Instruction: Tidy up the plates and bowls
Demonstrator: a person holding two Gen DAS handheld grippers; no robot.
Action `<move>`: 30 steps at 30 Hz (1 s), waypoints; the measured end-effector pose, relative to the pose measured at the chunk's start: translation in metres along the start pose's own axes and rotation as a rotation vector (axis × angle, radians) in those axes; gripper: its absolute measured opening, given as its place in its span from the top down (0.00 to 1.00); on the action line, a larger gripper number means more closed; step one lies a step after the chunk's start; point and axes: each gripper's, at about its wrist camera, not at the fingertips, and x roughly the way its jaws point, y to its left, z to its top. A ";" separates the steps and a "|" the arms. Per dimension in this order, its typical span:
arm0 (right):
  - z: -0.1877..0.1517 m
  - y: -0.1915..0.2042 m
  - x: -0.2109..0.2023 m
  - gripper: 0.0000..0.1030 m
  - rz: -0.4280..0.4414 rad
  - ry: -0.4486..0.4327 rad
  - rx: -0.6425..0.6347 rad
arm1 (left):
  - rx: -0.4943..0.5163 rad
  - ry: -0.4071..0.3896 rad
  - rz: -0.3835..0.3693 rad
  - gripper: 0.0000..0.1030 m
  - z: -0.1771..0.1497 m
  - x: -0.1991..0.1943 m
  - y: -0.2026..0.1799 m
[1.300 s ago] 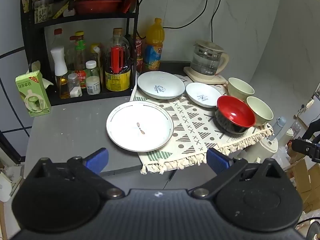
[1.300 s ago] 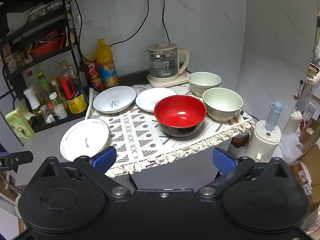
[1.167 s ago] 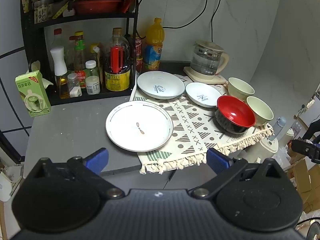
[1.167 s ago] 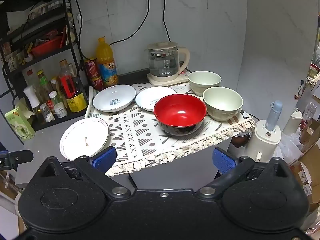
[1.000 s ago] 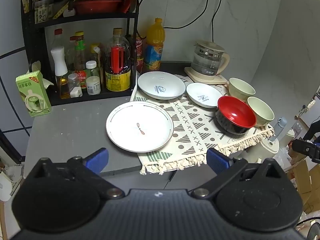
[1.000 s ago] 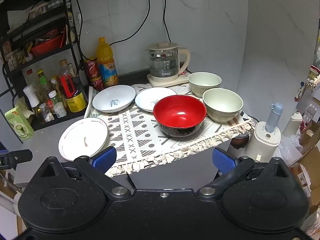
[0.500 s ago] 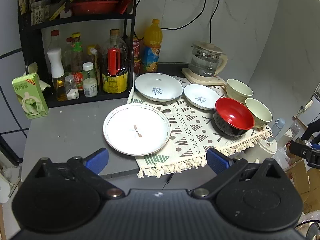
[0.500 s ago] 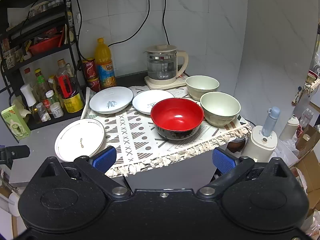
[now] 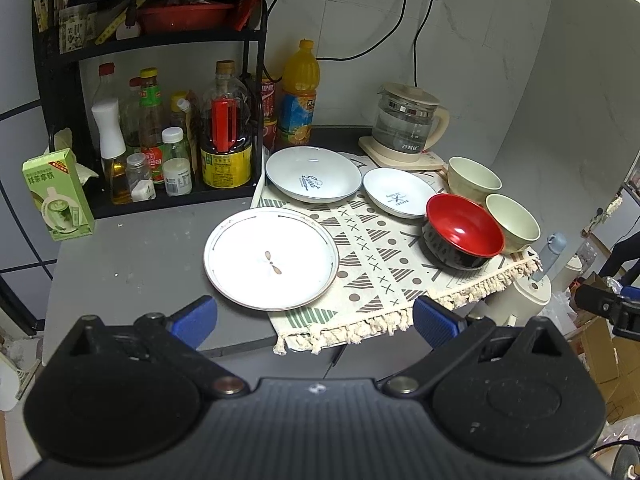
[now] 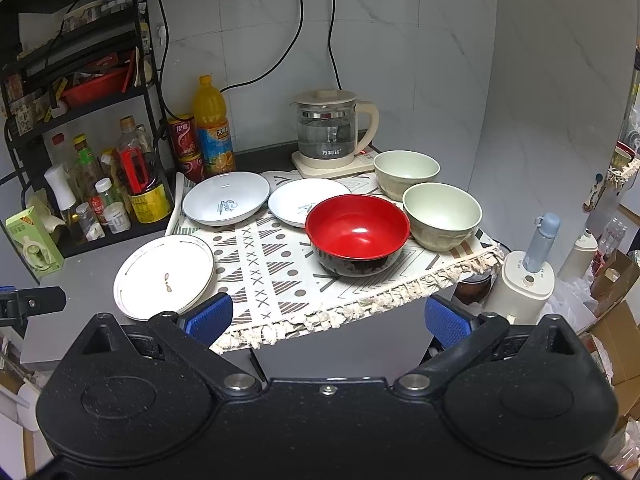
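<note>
A large white plate [image 9: 271, 258] [image 10: 164, 276] lies half on the grey counter, half on the patterned cloth [image 9: 372, 264] [image 10: 264, 268]. Behind it sit a pale blue deep plate [image 9: 312, 179] [image 10: 226, 198] and a smaller one [image 9: 398, 198] [image 10: 304, 202]. A red bowl [image 9: 463, 235] [image 10: 358, 232] stands beside two pale green bowls [image 9: 512, 222] [image 10: 442, 214], the farther one [image 9: 473, 174] [image 10: 406, 170] near the kettle. My left gripper [image 9: 314, 318] and right gripper [image 10: 328, 318] hover open in front of the counter edge, both empty.
A black rack [image 9: 160, 92] [image 10: 80, 128] of bottles fills the back left, with a green carton [image 9: 58, 194] beside it. A glass kettle [image 9: 406, 128] [image 10: 330, 132] stands at the back. A white appliance [image 10: 526, 280] with a blue flask stands off the counter's right.
Both grippers have drifted slightly, so the dishes shifted a little in each view. Nothing on the counter has moved and both stay open.
</note>
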 end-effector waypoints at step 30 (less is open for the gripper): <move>-0.006 -0.003 0.003 0.00 0.005 0.021 0.001 | -0.010 0.004 -0.004 0.00 -0.002 -0.003 0.000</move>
